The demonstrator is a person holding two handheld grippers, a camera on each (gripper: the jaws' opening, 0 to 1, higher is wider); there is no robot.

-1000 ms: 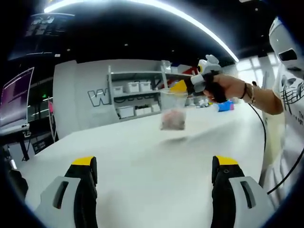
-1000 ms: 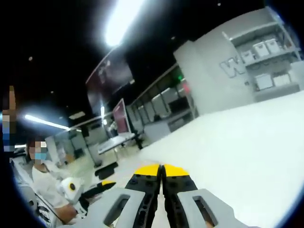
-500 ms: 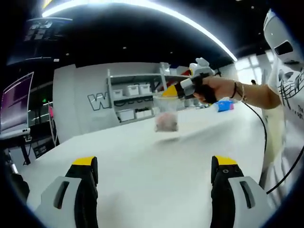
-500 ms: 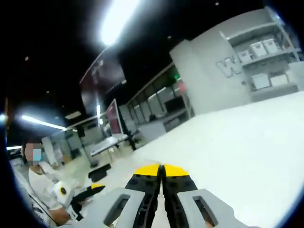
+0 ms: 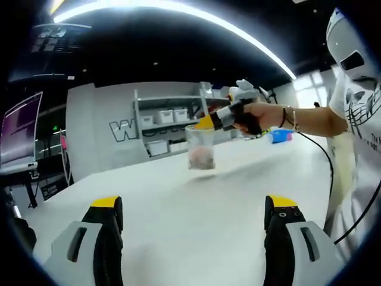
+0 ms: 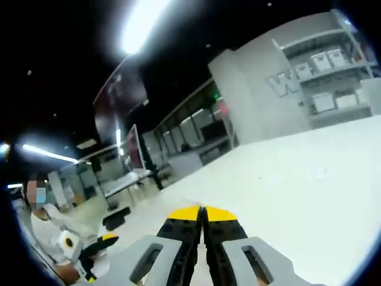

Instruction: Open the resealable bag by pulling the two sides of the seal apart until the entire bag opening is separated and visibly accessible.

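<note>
Left gripper view, near field: the left gripper (image 5: 194,208) rises from the bottom with its yellow-tipped jaws spread wide, nothing between them. Beneath and beyond them runs a bare white desk (image 5: 178,202), matte and evenly lit, reaching toward a far edge.

Middle field: the right gripper (image 5: 209,121) enters from the right, held in a hand (image 5: 253,115) with a bracelet at the wrist and a cable trailing down. Its jaws pinch the top edge of the bag (image 5: 200,146). The bag is clear, hangs upright above the far part of the desk, and holds a pinkish mass in its lower half; whether its bottom touches the desk cannot be told. The seal's state is too small to judge.

Far field: a grey wall bearing a large letter W (image 5: 123,126), a shelf (image 5: 169,122) with white bins, a dark monitor (image 5: 19,128) at the left, and a curved ceiling light (image 5: 178,9) against a black ceiling.

Right gripper view: the right gripper's (image 6: 202,212) jaws stand pressed together over the white desk (image 6: 297,196); the bag cannot be made out here. At lower left the left gripper (image 6: 98,244) appears, held by a seated person (image 6: 50,229). Beyond lie glass-fronted rooms (image 6: 190,131) and the shelf (image 6: 330,77).
</note>
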